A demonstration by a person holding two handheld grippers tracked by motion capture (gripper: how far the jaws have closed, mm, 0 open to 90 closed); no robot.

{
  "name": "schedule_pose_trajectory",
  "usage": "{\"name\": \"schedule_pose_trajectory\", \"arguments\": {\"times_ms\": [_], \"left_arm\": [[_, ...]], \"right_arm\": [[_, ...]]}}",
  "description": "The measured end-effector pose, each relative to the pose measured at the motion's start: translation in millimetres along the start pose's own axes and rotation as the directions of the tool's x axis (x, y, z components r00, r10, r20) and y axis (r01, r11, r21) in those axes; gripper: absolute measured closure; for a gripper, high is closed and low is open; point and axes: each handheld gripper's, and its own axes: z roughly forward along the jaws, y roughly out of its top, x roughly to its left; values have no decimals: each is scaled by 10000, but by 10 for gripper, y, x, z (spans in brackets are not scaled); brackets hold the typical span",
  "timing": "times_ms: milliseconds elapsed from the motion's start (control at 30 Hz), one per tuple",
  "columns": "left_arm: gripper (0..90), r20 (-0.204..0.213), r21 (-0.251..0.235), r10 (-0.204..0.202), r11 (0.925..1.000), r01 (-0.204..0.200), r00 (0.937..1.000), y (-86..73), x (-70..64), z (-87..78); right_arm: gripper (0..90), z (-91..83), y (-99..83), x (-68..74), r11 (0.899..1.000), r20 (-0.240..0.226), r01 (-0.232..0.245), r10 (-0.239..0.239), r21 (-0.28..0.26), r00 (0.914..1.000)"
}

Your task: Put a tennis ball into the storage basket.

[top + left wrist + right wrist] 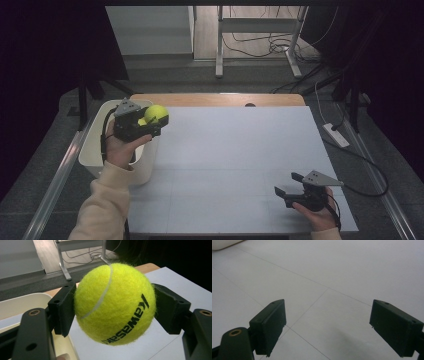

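While we are clamping the ball between the jaws of our left gripper, we are holding it in the air just over the right rim of the bin; our right gripper is resting on the table, well right of the bin, jaws spread wide and gripping nothing.

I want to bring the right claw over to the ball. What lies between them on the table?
Nothing: the high view shows bare white table between the right claw and the tennis ball.
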Motion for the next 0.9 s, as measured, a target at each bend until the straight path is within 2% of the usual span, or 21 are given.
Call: {"name": "schedule_pose_trajectory", "arguments": {"times_ms": [467,900], "left_arm": [[263,-553,42,-423,9991,426,9976,-36,196,-50],[263,-1082,413,-678,9965,726,9918,-80,388,-101]], "right_arm": [[136,-3,0,-1,10000,-4,-12,12,-9,10000],[136,0,0,0,10000,26,20,-20,19,10000]]}}
